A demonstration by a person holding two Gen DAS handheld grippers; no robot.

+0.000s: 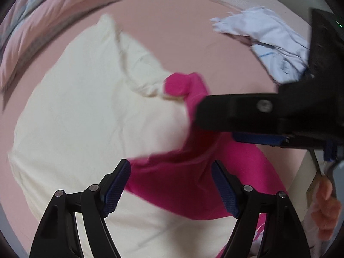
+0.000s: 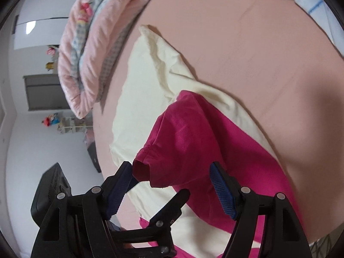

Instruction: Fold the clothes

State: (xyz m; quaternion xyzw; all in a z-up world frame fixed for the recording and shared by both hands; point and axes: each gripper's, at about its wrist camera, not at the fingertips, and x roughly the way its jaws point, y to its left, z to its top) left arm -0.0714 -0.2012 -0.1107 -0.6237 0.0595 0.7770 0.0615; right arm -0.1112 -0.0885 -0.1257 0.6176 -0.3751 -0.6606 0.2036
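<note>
Two garments lie stacked on the pink bed: a cream shirt spread fairly flat, and a magenta top rumpled across its near side. My left tongs point almost straight down over the magenta cloth, spread wide, pads clear of the fabric. My right tongs are spread too; the magenta sleeve with its hemmed cuff hangs between the pads, brushing the left one as far as I can tell, but nothing is pinching it. In the left view the right tongs reach in from the side above the same top.

Both pieces look like light, thin knit: limp, no stiffness, nothing fragile. I judge the magenta cloth will drape and drag whatever it lies on, so lifting it may tug the cream shirt out of shape. It should not be slippery against the ribbed pads, though a single thin layer can slide out; a hem or seam gives more to bite. I would take the sleeve at the stitched cuff with the right, and the body at a shoulder seam or bottom hem with the left, then pull taut between them. A white-and-blue garment waits well apart at the far corner.
</note>
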